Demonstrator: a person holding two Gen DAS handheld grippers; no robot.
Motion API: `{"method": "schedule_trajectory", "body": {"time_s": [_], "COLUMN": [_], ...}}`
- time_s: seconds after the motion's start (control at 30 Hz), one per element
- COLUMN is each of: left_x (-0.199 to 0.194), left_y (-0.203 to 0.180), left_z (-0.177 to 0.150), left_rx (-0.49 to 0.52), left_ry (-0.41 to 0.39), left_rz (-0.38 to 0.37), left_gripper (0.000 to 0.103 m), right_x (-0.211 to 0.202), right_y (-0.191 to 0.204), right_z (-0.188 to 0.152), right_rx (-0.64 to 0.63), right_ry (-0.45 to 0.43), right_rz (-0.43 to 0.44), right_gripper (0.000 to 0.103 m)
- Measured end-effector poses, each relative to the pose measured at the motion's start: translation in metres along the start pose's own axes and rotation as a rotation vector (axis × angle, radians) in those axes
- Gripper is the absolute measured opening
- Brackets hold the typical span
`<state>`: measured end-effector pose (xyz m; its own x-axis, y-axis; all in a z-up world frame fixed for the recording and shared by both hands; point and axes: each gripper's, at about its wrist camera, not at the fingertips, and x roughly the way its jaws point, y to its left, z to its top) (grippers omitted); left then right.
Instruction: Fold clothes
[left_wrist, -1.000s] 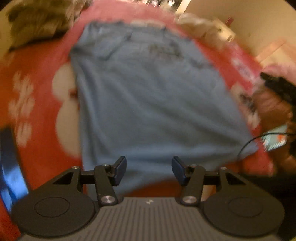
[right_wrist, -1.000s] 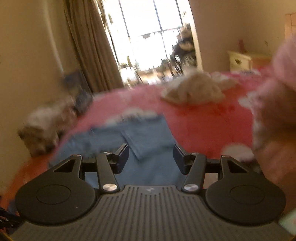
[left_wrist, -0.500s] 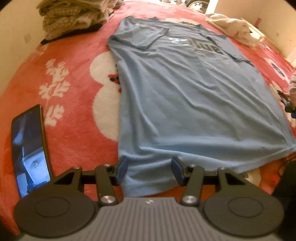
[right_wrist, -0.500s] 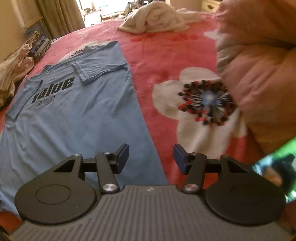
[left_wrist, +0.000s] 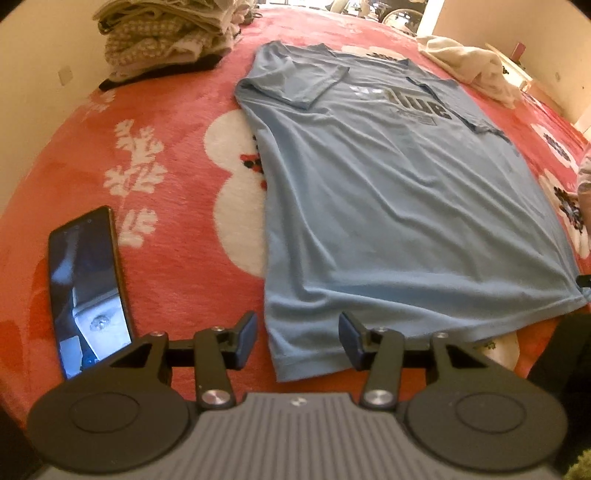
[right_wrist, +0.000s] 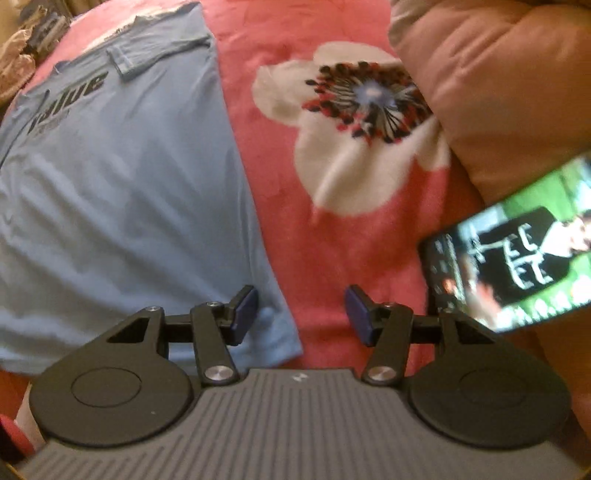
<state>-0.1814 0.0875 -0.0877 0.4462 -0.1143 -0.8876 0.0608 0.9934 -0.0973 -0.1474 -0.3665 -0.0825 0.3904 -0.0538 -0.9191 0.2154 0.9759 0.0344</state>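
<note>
The light blue cotton T-shirt (left_wrist: 399, 206) with dark printed letters on the chest lay flat on a red fleece blanket (left_wrist: 177, 147) with white flowers and snowflakes. In the left wrist view its collar was at the far end and its bottom hem was at the near end. The left gripper (left_wrist: 297, 339) hung over the near left corner of the hem. Its jaws were opening, and the corner of the hem was seen between the two blue pads, but they did not press on it. A black smartphone (left_wrist: 88, 291) with a dark screen lay on the blanket to the left of the shirt. A pile of folded beige and checked clothes (left_wrist: 166, 37) stood at the far left, and a crumpled cream cloth (left_wrist: 469, 70) lay at the far right.

In the right wrist view the same shirt filled the left side. The right gripper (right_wrist: 301, 314) stood with its jaws apart over the near right corner of the hem, and nothing was clamped. The left pad was above the fabric, the right pad above the blanket. A second smartphone (right_wrist: 517, 254) with a lit screen lay at the right, near a pinkish padded cushion (right_wrist: 498, 74).
</note>
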Motion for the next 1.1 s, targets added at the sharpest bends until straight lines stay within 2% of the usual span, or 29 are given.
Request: {"method": "schedule_trajectory", "body": {"time_s": [0.1,0.23,0.27,0.3,0.33,0.37,0.4,0.43,0.47,0.57,0.67,0.73,0.8,0.9,0.93,1.0,1.03,1.1], "left_x": [0.013,0.028,0.026,0.024,0.021,0.016,0.009,0.000,-0.008,-0.002,0.011,0.008,0.004,0.000,0.001,0.004,0.006,0.012], "left_y": [0.000,-0.002,-0.002,0.000,0.003,0.008,0.013,0.018,0.023,0.040,0.049,0.046,0.042,0.035,0.034,0.033,0.032,0.031], "left_z": [0.002,0.000,-0.001,-0.002,-0.002,-0.001,0.000,0.001,0.002,-0.005,-0.012,-0.012,-0.012,-0.011,-0.010,-0.009,-0.010,-0.014], "left_rx": [0.012,0.036,0.034,0.026,0.004,-0.029,-0.065,-0.095,-0.120,-0.176,-0.210,-0.185,-0.163,-0.131,-0.123,-0.114,-0.112,-0.120], "left_ry": [0.012,0.051,0.048,0.050,0.061,0.076,0.086,0.083,0.078,0.141,0.201,0.188,0.170,0.146,0.146,0.155,0.166,0.204], "left_rz": [0.026,0.037,0.031,0.021,0.002,-0.024,-0.054,-0.086,-0.106,-0.114,-0.139,-0.166,-0.176,-0.171,-0.170,-0.164,-0.160,-0.148], "left_gripper": [0.052,0.046,0.029,0.006,0.004,0.003,0.003,0.003,0.003,0.003,0.005,0.010,0.028,0.035,0.036,0.039,0.039,0.032], "right_x": [-0.007,0.010,0.018,0.022,0.022,0.020,0.018,0.015,0.012,0.009,0.014,0.010,0.003,-0.002,-0.002,0.001,0.003,0.012], "right_y": [0.007,0.019,0.020,0.020,0.019,0.019,0.018,0.017,0.016,0.013,0.006,0.003,-0.001,-0.007,-0.009,-0.013,-0.014,-0.017], "right_z": [0.009,0.019,0.017,0.014,0.013,0.013,0.014,0.014,0.015,0.012,0.008,0.011,0.015,0.024,0.028,0.034,0.037,0.034], "right_rx": [-0.012,-0.036,-0.043,-0.045,-0.041,-0.038,-0.034,-0.030,-0.032,-0.036,-0.006,0.019,0.050,0.087,0.097,0.118,0.127,0.150], "right_ry": [-0.069,-0.056,-0.030,-0.023,-0.023,-0.023,-0.023,-0.020,-0.020,-0.012,0.004,-0.007,-0.031,-0.051,-0.057,-0.070,-0.067,-0.020], "right_rz": [0.028,0.041,0.031,0.030,0.033,0.036,0.039,0.046,0.053,0.058,0.063,0.082,0.116,0.153,0.159,0.168,0.175,0.205], "right_gripper": [0.052,0.051,0.050,0.051,0.050,0.042,0.029,0.022,0.011,0.005,0.005,0.006,0.007,0.012,0.014,0.027,0.028,0.031]}}
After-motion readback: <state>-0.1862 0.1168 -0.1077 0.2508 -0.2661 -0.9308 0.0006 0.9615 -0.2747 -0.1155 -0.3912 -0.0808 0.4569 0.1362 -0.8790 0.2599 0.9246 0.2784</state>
